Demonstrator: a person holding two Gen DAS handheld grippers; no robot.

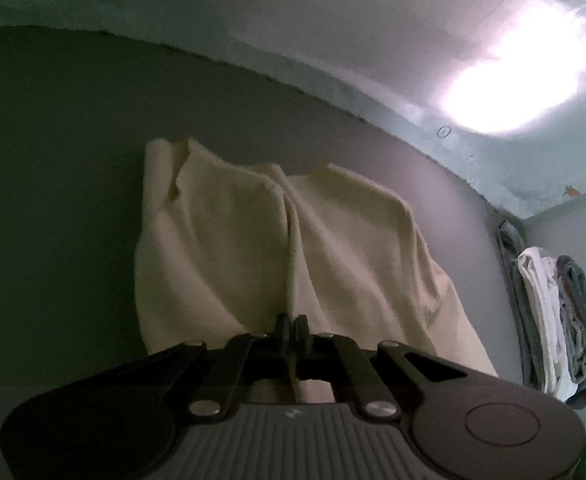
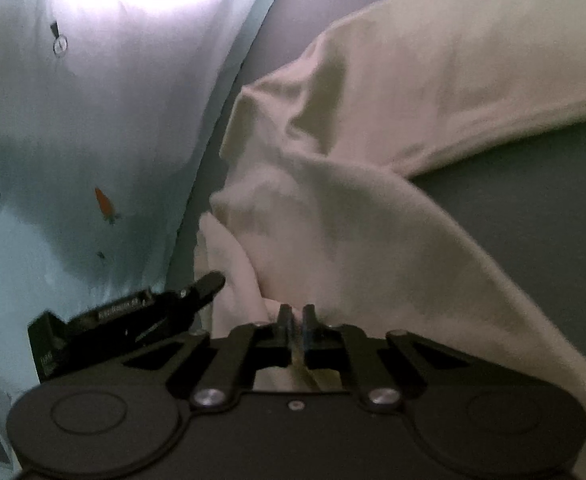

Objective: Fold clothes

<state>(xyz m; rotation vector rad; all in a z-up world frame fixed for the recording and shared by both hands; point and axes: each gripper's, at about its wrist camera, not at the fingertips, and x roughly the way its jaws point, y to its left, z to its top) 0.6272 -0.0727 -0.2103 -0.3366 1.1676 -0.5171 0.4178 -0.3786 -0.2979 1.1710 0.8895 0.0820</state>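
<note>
Cream garment [image 1: 221, 240]; grey surface [image 1: 53, 200]; black fingers [image 1: 281, 326].

Cream garment [image 1: 229, 240]: soft matt cloth; tongs [image 1: 292, 326]: matt blk plastic.

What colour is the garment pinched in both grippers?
Plain cream garment, no pattern; it shows best in the left wrist view.

The left gripper [image 1: 292, 322] is matte black: two short fingers [image 1: 281, 326] on flat linkage bars pinned with round silver rivets. Its near body is ribbed grey plastic with a small pale mark in the middle, a round disc at the right, and a green light at the far right edge. The right gripper [image 2: 297, 312] has the same black bars and silver rivets, with a smooth black body, two round discs and one small centre screw.
</note>
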